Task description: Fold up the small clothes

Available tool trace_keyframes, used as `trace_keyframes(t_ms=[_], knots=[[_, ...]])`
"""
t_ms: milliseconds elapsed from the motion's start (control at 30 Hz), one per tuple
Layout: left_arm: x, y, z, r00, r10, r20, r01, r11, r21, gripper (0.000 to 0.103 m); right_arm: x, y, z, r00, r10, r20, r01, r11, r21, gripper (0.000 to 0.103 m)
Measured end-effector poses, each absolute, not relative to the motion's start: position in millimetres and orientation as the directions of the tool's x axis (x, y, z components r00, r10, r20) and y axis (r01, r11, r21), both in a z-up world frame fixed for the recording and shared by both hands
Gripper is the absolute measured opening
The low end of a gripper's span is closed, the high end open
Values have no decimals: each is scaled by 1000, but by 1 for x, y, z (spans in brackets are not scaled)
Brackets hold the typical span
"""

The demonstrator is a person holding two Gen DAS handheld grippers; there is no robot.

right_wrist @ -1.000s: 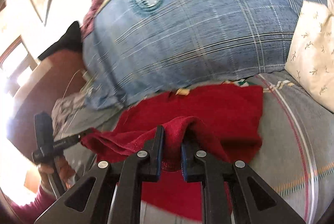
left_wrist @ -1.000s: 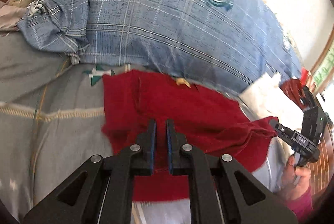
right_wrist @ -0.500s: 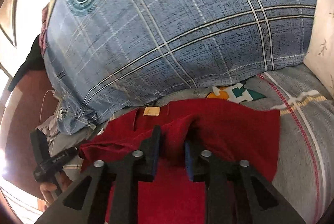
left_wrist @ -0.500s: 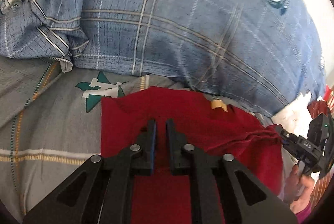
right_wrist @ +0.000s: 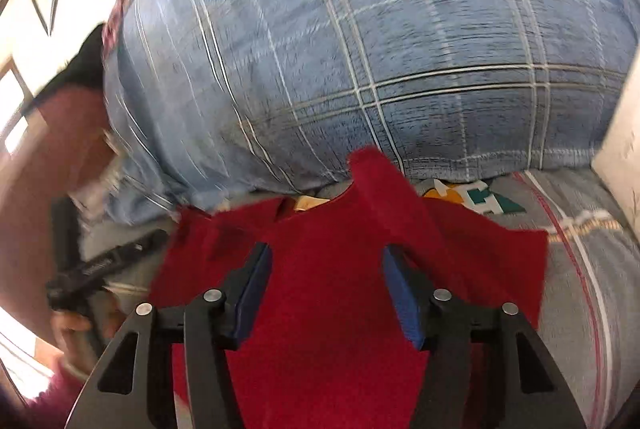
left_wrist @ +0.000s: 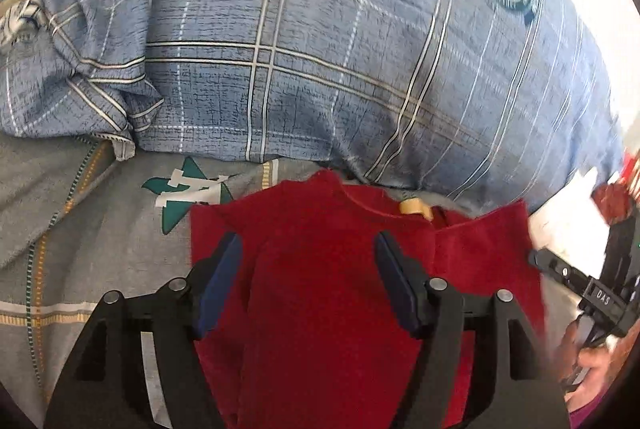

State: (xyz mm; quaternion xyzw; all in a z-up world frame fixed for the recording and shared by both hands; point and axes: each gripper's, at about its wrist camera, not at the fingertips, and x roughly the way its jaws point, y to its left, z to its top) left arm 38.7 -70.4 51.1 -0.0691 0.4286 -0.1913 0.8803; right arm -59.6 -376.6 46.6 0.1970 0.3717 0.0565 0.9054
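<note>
Left wrist view: the left gripper (left_wrist: 308,269), pinched on cloth a moment ago, now gapes wide and empty over the small red fleece garment (left_wrist: 332,293) on the grey printed bedsheet (left_wrist: 80,229).

Right wrist view: the right gripper (right_wrist: 326,287) has likewise let go, jaws spread; the fold looks laid down beside the blue plaid pillow (right_wrist: 400,49).

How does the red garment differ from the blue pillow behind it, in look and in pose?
The red garment is plain, with a fuzzy surface; the blue pillow is checked with pale lines and bears a round emblem. The garment lies low on the grey sheet; the pillow bulges high behind it. Both rest on that sheet, and the garment's collar edge reaches the pillow's base.
</note>
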Motion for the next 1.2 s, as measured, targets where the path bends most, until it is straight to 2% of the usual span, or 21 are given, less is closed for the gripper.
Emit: trace_keyframes(t_ms=[67, 167, 267, 433, 533, 667, 800, 967, 1067, 1100, 1167, 1200], knots=[[44, -78, 44, 572, -314, -758, 252, 946, -202, 68, -41, -376, 35, 690, 153, -708, 109, 944, 310, 58], [63, -87, 21, 534, -182, -826, 203, 976, -83, 68, -18, -392, 10, 634, 36, -772, 218, 950, 224, 48], [78, -74, 7, 507, -207, -837, 152, 977, -149, 78, -18, -406, 5, 661, 29, -750, 261, 928, 266, 46], [76, -48, 13, 486, -254, -836, 118, 967, -226, 79, -38, -401, 21, 675, 32, -737, 256, 927, 274, 54], [59, -35, 26, 515, -242, -822, 132, 970, -203, 79, -45, -384, 43, 704, 122, -700, 176, 925, 338, 56], [21, -16, 41, 529, -275, -803, 163, 961, -222, 79, -33, -325, 63, 686, 309, -659, -21, 913, 406, 56], [-9, -9, 40, 519, -283, -806, 166, 959, -229, 79, -2, -258, 63, 620, 410, -669, -136, 896, 424, 57], [-31, -13, 25, 517, -284, -808, 169, 959, -229, 79, 43, -185, 46, 531, 464, -709, -168, 878, 448, 63], [-33, -13, 19, 527, -283, -802, 186, 959, -216, 79, 64, -157, 28, 500, 392, -772, -157, 918, 364, 63], [-35, -10, 19, 528, -290, -798, 186, 957, -224, 79, 66, -154, 22, 489, 376, -787, -161, 926, 342, 61], [-34, -6, 15, 523, -314, -792, 186, 949, -254, 79, 74, -144, 11, 484, 306, -820, -155, 952, 264, 33], [-32, -4, 13, 517, -323, -793, 185, 946, -265, 79, 76, -143, 10, 502, 260, -825, -145, 966, 216, 12]])
